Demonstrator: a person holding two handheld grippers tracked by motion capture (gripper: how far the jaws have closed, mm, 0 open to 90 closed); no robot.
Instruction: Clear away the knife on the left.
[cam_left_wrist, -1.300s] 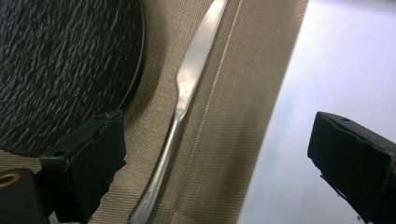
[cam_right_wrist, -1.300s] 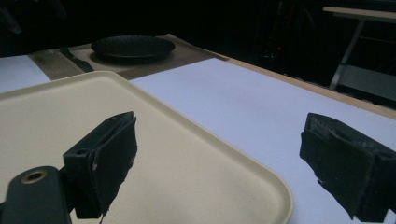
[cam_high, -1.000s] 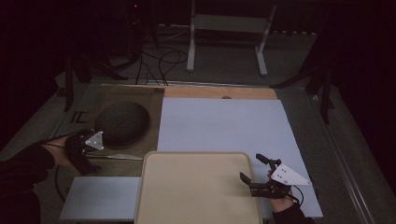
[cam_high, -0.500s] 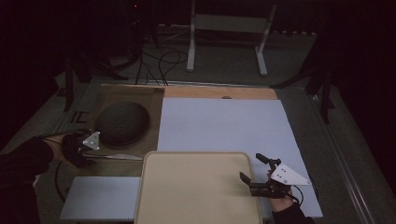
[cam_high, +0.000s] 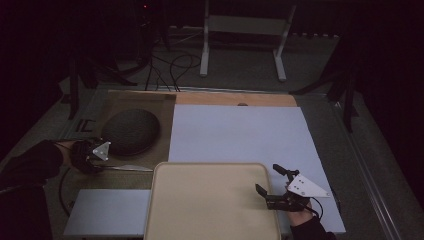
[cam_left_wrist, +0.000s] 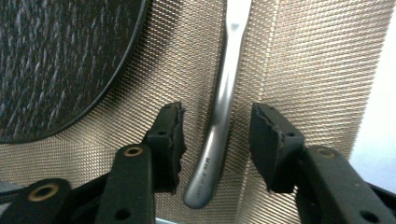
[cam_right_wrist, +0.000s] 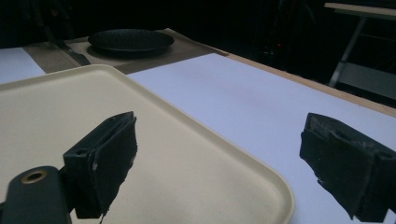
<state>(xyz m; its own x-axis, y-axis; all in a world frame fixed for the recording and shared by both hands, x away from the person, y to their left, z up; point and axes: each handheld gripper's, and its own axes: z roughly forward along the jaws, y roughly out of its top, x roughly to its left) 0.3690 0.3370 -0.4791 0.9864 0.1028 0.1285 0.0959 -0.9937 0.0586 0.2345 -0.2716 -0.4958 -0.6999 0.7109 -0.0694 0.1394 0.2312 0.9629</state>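
Left claw (cam_left_wrist: 217, 140) sits low over the woven brown mat (cam_left_wrist: 303, 56), jaws apart w/ the handle end of a steel utensil (cam_left_wrist: 223, 107) lying between them, not yet pinched (butter knife by the look of the blade in the high view, centre-left of frame). Gaps show on both sides of the handle, so nothing's held. The dark round plate (cam_high: 131, 131) lies just beside it, upper left in the left gripper view.

Risks, as I judge it: the handle is thin, flat and slick, so jaws closing off-centre could skate it sideways or ride over it; too deep and the pads snag the mesh.

Right claw (cam_high: 274, 182) hangs wide open and empty over the right edge of the cream tray (cam_high: 200, 210), bottom of frame, its near jaw over the tray and the far one over the white sheet (cam_high: 240, 130) on the desk. A careless drop could nudge the rim.
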